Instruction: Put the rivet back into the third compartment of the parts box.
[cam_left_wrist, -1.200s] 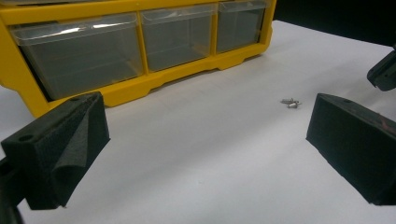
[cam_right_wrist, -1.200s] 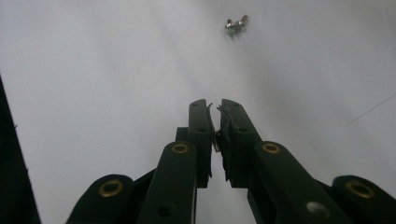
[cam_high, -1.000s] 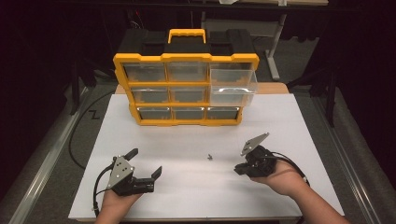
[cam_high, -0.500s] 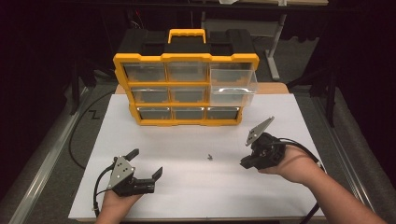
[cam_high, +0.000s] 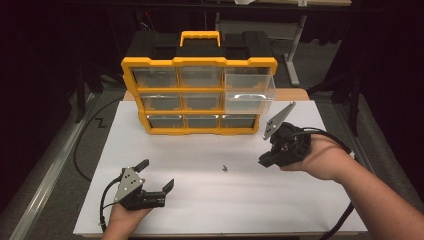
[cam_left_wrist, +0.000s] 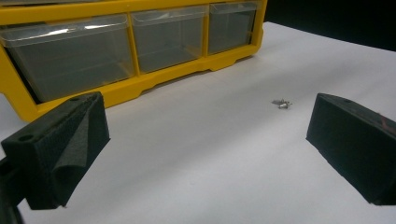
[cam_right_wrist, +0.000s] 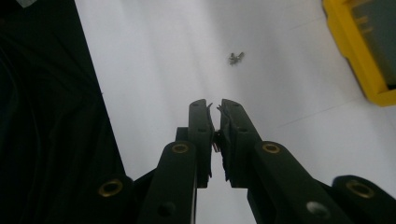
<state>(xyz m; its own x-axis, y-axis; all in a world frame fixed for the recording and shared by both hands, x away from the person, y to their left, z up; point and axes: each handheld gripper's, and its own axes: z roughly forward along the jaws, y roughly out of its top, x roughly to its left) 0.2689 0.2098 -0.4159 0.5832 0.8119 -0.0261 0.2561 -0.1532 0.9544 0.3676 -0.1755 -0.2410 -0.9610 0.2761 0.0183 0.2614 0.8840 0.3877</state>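
There were two hand-held grippers, the left gripper (cam_high: 156, 175) at seven o'clock and the right gripper (cam_high: 263, 161) at three o'clock, one yellow organizer cabinet (cam_high: 199, 95) at twelve o'clock holding nine clear drawers, and one small cluster of screws (cam_high: 225, 168) near centre.

A few tiny silver screws (cam_high: 225, 168) lie in a little heap on the white table (cam_high: 200, 200). They sit in front of the yellow drawer box (cam_high: 199, 95), near its bottom row but apart from it.
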